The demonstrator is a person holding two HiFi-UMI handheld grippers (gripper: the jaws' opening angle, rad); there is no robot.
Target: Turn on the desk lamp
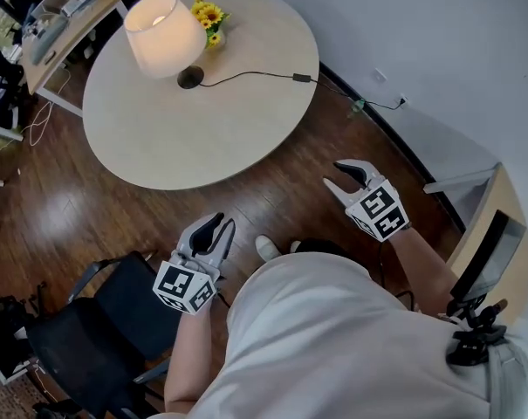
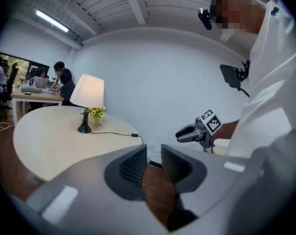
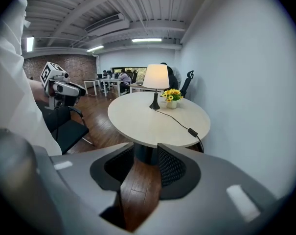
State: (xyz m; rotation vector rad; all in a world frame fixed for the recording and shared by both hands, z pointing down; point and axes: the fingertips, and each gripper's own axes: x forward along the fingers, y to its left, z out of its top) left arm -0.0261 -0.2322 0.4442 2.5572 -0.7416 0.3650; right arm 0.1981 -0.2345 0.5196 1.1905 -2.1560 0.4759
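The desk lamp [image 1: 163,23] stands at the far side of the round table [image 1: 194,138], and its cream shade glows, lit. Its black cord runs right to an inline switch [image 1: 302,78] near the table's rim. The lamp [image 2: 88,91] and the switch [image 2: 134,135] also show in the left gripper view, and the lamp [image 3: 156,77] and switch [image 3: 192,131] in the right gripper view. My left gripper [image 1: 218,223] [image 2: 154,153] hangs over the floor short of the table, jaws a narrow gap apart and empty. My right gripper [image 1: 346,175] [image 3: 146,151] is likewise narrowly open, empty, right of the table.
A pot of yellow flowers [image 1: 209,16] sits beside the lamp. A black office chair [image 1: 98,321] stands at my left. A desk with clutter [image 1: 67,16] is at the far left, and a monitor desk [image 1: 490,251] at the right. The cord reaches a wall socket [image 1: 401,101].
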